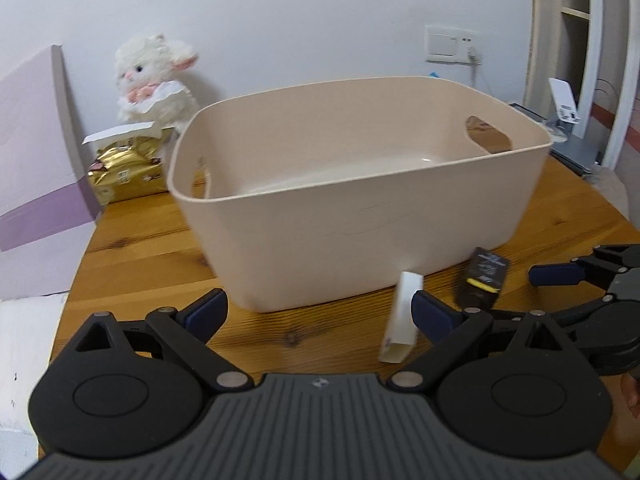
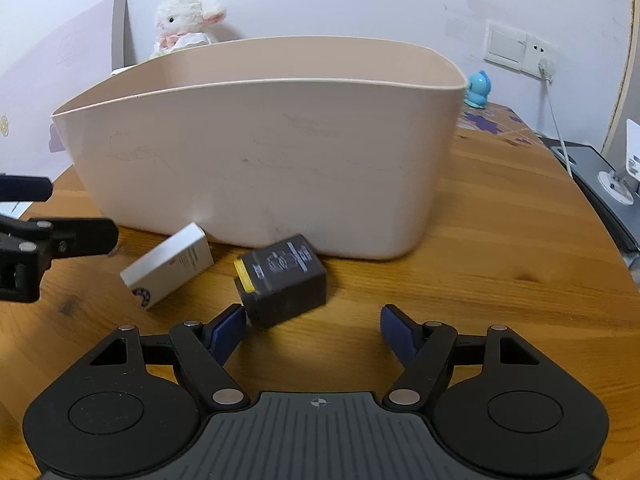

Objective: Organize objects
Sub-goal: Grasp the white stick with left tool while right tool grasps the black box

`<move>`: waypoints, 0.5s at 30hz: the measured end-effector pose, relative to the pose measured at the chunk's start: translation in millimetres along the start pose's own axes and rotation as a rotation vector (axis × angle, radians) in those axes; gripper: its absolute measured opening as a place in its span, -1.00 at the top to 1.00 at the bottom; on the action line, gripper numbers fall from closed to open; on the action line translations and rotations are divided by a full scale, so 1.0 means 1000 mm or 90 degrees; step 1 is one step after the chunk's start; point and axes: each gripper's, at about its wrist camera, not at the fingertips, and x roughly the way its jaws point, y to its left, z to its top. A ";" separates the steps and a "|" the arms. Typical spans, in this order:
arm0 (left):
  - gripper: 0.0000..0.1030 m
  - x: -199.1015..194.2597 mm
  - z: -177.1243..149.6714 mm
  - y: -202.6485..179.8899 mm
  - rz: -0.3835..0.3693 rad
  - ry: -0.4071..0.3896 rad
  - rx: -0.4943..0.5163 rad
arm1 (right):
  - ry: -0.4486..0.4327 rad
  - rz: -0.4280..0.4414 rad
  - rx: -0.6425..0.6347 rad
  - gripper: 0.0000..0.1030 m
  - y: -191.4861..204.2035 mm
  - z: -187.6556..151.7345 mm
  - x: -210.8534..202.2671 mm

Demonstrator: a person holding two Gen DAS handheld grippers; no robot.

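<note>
A white plush lamb (image 1: 154,76) is seen against the wall, behind a gold foil packet (image 1: 128,172) lying on the wooden table (image 1: 140,256). A lilac box (image 1: 36,152) is stood at the left, and a wall socket (image 2: 520,50) with a small blue figurine (image 2: 478,90) below it is seen at the right.

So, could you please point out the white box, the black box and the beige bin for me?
white box (image 2: 168,270): right wrist view, on its broad top face.
black box (image 2: 288,276): right wrist view, on its printed top face.
beige bin (image 1: 360,232): left wrist view, on its near outer wall.
</note>
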 end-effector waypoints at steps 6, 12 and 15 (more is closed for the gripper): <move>-0.91 0.013 -0.004 -0.013 -0.028 0.029 0.016 | 0.006 0.001 -0.007 -0.51 -0.010 -0.010 -0.012; -0.89 0.036 -0.010 -0.021 -0.038 0.062 0.034 | 0.011 0.005 -0.033 -0.66 -0.009 -0.011 -0.011; -0.78 0.044 -0.010 -0.018 -0.049 0.066 0.024 | 0.005 0.003 -0.050 -0.69 -0.007 -0.008 -0.006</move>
